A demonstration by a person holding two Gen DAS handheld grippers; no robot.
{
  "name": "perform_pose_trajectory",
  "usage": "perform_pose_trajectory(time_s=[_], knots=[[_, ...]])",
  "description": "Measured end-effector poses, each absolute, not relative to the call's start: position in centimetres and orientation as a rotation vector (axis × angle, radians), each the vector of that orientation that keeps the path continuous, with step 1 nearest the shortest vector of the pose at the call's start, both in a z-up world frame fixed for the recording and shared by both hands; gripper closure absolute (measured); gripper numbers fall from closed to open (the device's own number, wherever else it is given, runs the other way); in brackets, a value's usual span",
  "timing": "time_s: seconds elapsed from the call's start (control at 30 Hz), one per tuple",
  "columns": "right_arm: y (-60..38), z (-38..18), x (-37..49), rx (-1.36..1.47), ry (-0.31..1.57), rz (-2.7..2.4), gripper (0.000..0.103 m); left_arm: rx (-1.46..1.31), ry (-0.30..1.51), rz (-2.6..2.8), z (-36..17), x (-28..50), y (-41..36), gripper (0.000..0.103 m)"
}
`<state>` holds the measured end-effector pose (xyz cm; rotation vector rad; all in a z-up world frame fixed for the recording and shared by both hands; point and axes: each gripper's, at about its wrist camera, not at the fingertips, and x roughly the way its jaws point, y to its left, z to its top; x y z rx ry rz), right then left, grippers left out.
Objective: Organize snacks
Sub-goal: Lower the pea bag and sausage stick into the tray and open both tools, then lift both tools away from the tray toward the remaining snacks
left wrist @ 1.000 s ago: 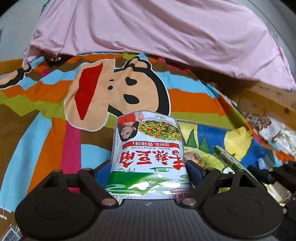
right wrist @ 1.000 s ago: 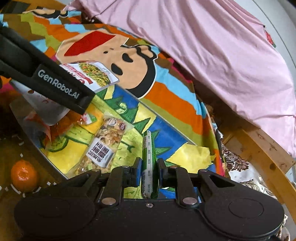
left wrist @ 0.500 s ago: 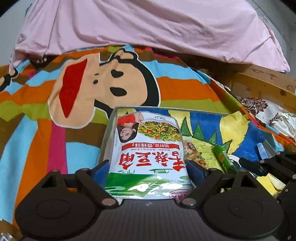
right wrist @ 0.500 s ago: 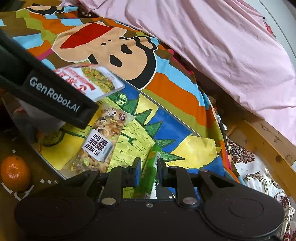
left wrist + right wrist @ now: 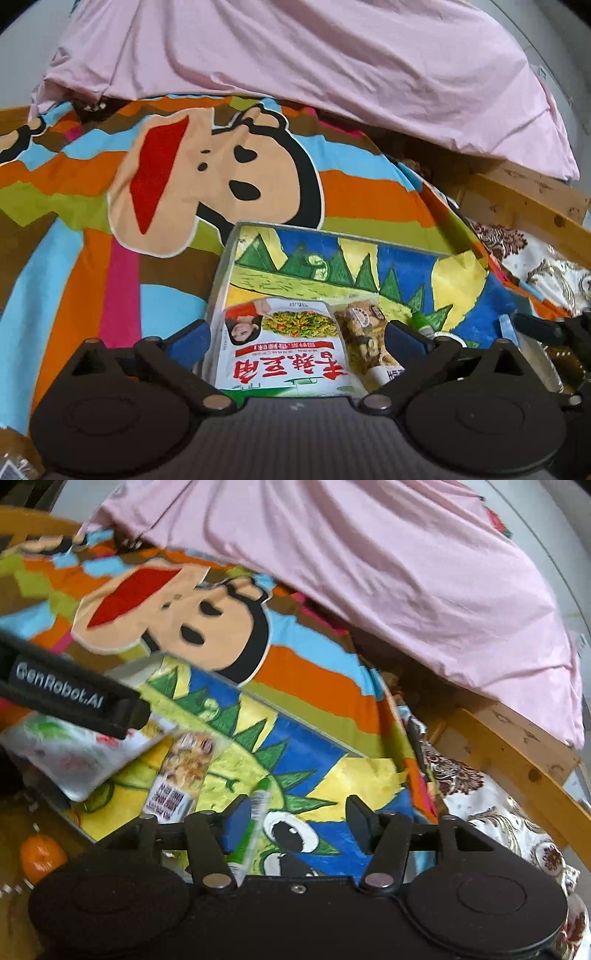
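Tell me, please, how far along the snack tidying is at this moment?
Done: the white bean bag and nut packet lie in the painted tray. In hand: both the left gripper and right gripper are opening, the green stick pack between the right jaws. Left: the orange outside the tray.

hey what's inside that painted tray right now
Inside the painted tray: a white green-bean snack bag, a clear nut-mix packet beside it, and a thin green packet. Their near ends hide behind the grippers.
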<state>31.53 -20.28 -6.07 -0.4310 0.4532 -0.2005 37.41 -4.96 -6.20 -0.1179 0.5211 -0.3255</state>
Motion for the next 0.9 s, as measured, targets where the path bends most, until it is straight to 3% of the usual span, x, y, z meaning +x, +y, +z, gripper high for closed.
perform_pose_trajectory(time_s=[0.5, 0.9], knots=[[-21.9, 2.1, 21.5, -0.151, 0.253, -0.185, 0.005, -0.139, 0.447, -0.245, 1.0, 29.9, -2.5, 0.001], [-22.1, 5.8, 9.1, -0.055, 0.128, -0.113, 0.001, -0.076, 0.417, -0.228, 4.4, 18.6, -1.5, 0.001]])
